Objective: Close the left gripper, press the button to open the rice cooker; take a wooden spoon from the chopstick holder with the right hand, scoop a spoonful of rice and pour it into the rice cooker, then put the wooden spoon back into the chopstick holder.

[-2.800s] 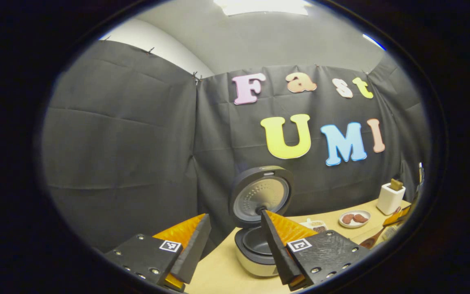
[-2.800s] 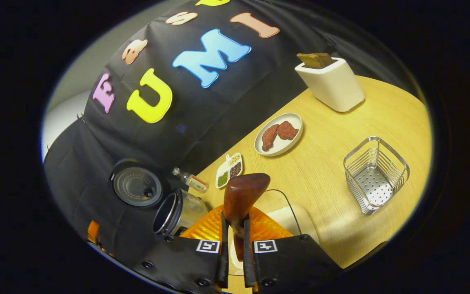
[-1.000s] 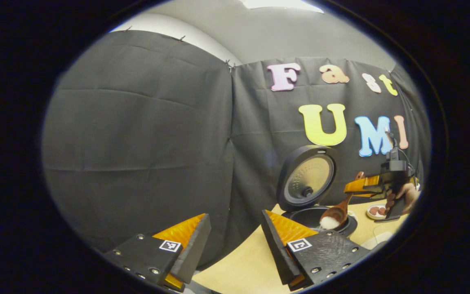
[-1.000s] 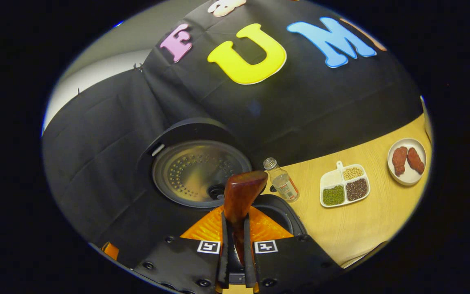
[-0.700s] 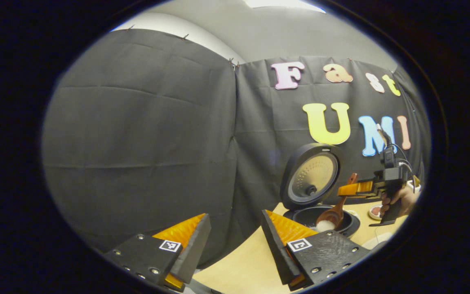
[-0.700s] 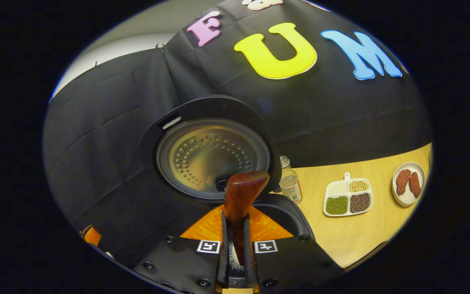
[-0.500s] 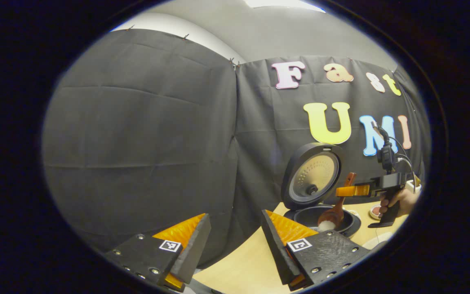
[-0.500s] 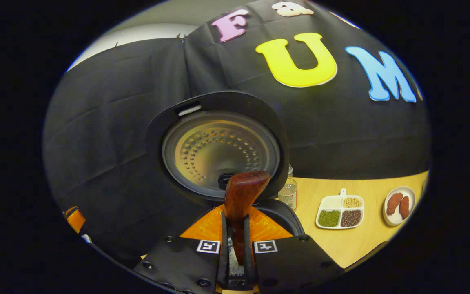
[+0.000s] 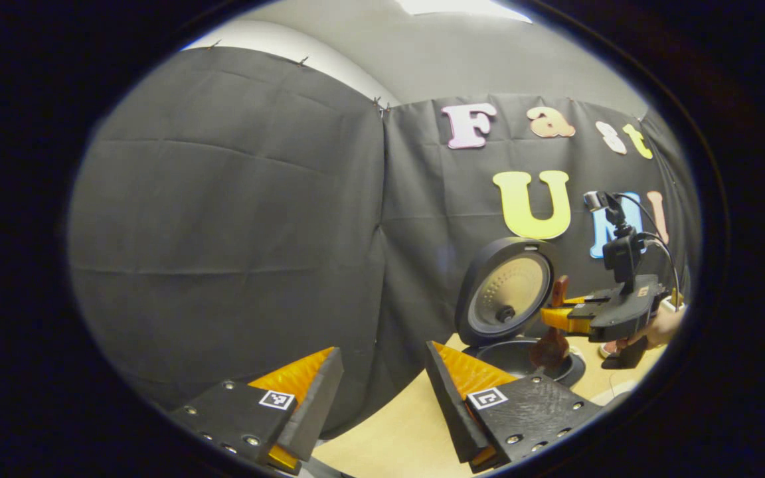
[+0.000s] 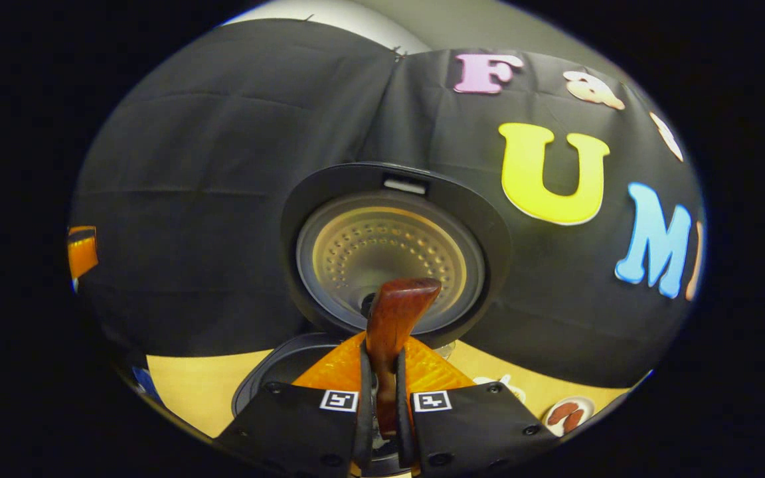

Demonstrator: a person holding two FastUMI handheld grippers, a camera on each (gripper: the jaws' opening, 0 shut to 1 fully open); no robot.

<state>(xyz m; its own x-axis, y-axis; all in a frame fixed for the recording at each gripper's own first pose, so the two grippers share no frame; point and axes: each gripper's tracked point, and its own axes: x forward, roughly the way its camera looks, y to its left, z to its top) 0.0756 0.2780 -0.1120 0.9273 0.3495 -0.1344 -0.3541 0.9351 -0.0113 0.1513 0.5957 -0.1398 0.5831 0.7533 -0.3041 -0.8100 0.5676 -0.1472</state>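
The rice cooker (image 9: 522, 355) stands open on the table, its round lid (image 9: 507, 292) upright behind the pot. Above the pot my right gripper (image 9: 558, 317), held by a hand (image 9: 663, 326), is shut on the wooden spoon (image 9: 550, 346), which hangs nearly upright with its bowl turned down into the pot. In the right gripper view the spoon's handle (image 10: 396, 312) rises between the fingers of my right gripper (image 10: 381, 398), in front of the lid (image 10: 389, 255) and above the pot rim (image 10: 266, 375). My left gripper (image 9: 376, 392) stands open and holds nothing, well to the left of the cooker.
A white plate with brown pieces (image 10: 565, 413) lies on the wooden table (image 10: 183, 385) to the right of the cooker. A part of my left gripper (image 10: 82, 252) shows at the far left edge of the right gripper view. The black cloth wall stands close behind the cooker.
My right gripper has rolled and tipped the spoon from slanted to nearly upright over the pot. The white rice seen on the spoon before no longer shows. My left gripper has barely moved.
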